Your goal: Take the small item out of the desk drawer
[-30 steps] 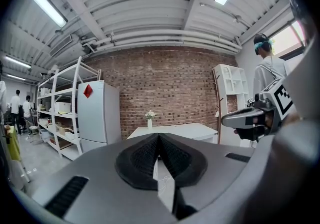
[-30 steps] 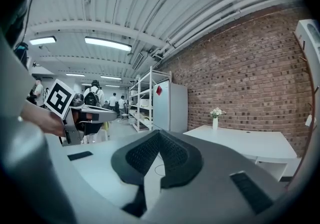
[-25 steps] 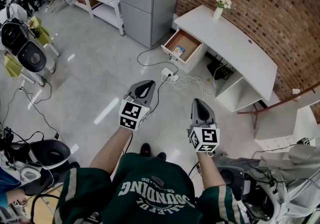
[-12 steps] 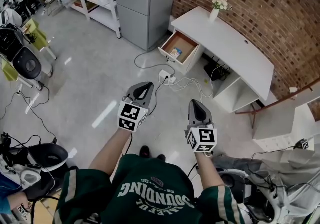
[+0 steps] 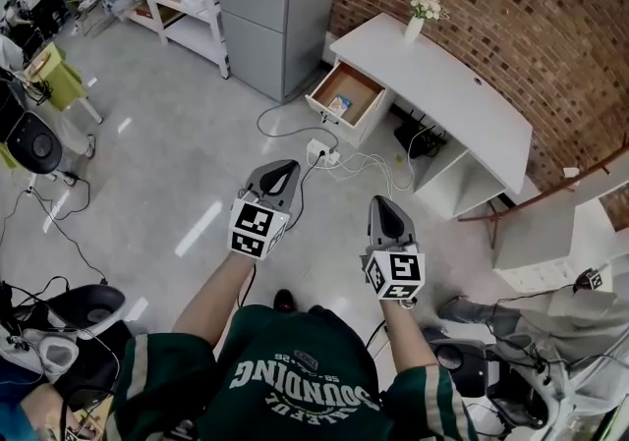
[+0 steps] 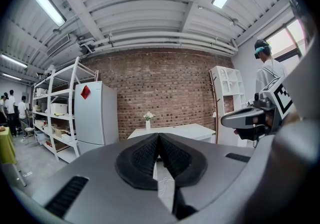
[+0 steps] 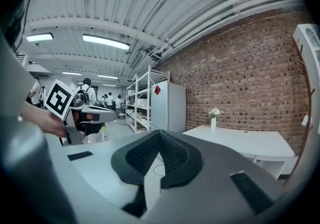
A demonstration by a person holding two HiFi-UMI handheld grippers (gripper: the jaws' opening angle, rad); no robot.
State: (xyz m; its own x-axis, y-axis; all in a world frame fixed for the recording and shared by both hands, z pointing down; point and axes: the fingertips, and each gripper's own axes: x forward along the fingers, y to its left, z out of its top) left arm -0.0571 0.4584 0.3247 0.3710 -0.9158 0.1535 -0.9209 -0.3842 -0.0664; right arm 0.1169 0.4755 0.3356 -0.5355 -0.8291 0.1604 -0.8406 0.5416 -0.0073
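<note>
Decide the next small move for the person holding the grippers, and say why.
Probably step toward the desk: its drawer already stands open with the small item lying inside, yet the left gripper and right gripper hang well short of it over the floor, both shut and empty.

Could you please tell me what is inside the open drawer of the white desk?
One small flat blue-and-pale item lies on the brown floor of the open white drawer. Any part of the drawer still under the white desk top cannot be seen.
</note>
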